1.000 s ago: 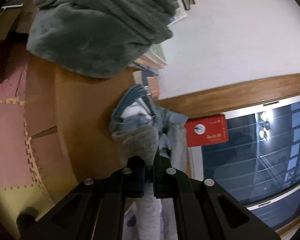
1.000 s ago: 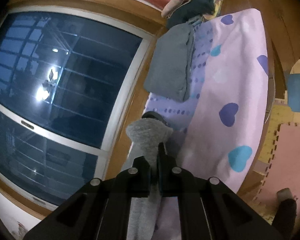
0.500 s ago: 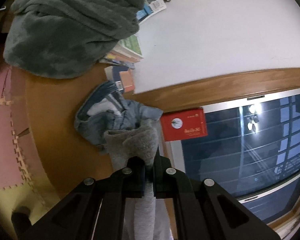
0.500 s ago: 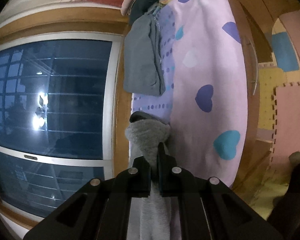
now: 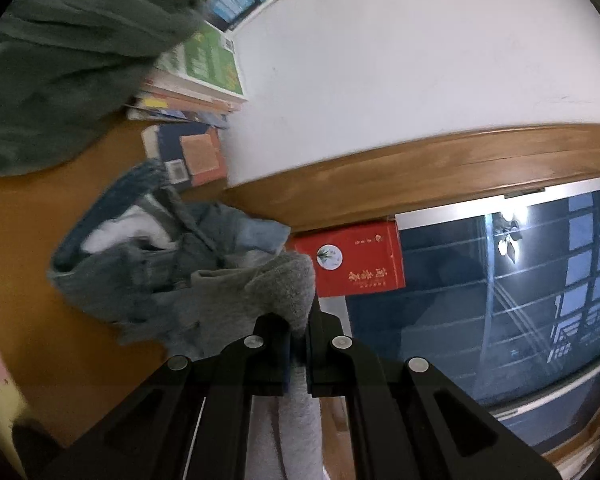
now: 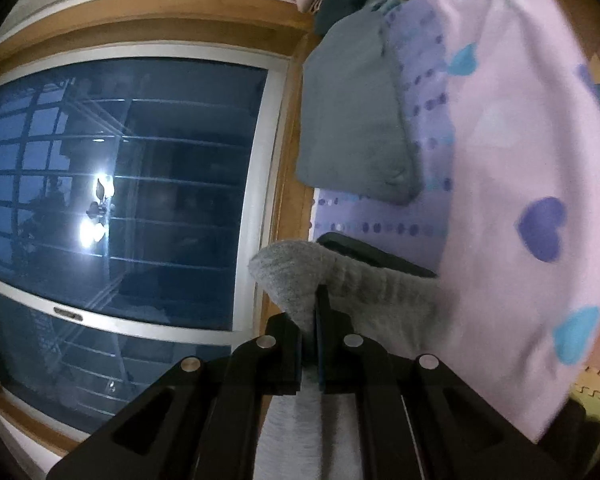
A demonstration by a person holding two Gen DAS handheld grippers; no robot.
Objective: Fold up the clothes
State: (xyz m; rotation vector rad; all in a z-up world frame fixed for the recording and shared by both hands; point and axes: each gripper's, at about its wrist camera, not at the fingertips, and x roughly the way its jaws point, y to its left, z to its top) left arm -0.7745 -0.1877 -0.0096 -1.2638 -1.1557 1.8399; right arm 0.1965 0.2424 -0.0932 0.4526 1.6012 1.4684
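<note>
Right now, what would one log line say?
left tongs: shut on fuzzy grey knit garment | right tongs: shut on it | step: lifted, unfolded

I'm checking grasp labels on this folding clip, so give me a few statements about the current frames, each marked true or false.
1. The left gripper is shut on the grey fleece garment. True.
2. The right gripper hangs open and empty. False: it is shut on grey fleece too.
3. A red box stands against the window frame. True.
4. The bedsheet is plain white. False: it is pink with blue and purple hearts.
5. A folded grey garment lies on the sheet. True.
</note>
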